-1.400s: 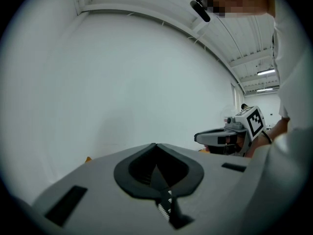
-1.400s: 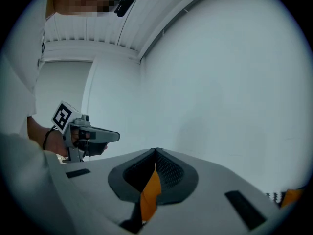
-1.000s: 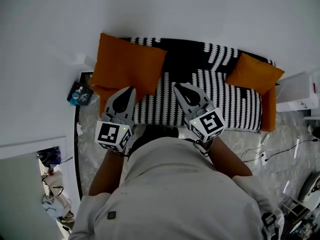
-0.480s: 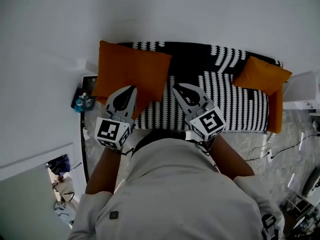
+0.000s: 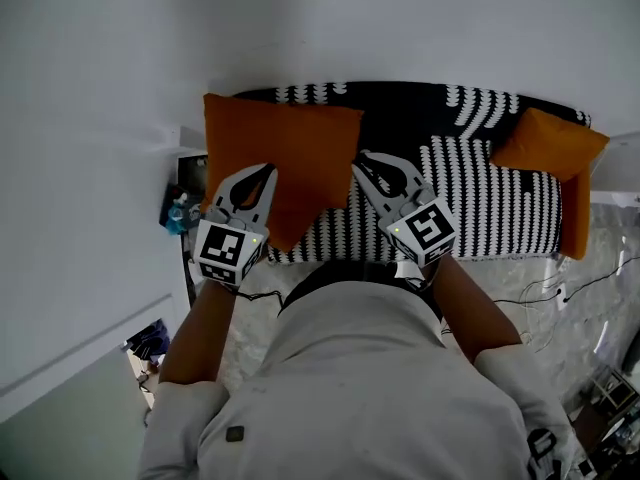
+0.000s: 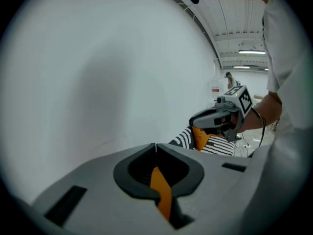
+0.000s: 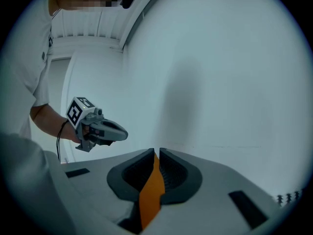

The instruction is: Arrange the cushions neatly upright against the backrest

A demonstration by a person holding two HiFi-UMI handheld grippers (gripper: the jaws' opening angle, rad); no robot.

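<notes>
Up against the left end of the sofa [image 5: 480, 203], the big orange cushion [image 5: 285, 153] is held between two grippers. It looks close to square, slightly wider than tall. Its longer side runs along the backrest, its top edge sits by the backrest's top, and one lower corner points down toward the seat front. The fabric is plain, bright orange and plump, with soft creases, set against the sofa's black cover with white wavy stripes.

A smaller orange cushion [image 5: 550, 143] lies tilted at the sofa's far right end, well apart from the first.

The left gripper [image 5: 262, 173] is clamped on the big cushion's left lower edge, jaws together at the tip with a fold of orange fabric pinched between them. The right gripper [image 5: 365, 160] grips the cushion's right edge, its jaws a hair apart with orange fabric pressed between the pads.

Both bare forearms reach forward from white sleeves, and the two grippers angle in toward each other. Behind the sofa rises a plain white wall [image 5: 300, 28].
</notes>
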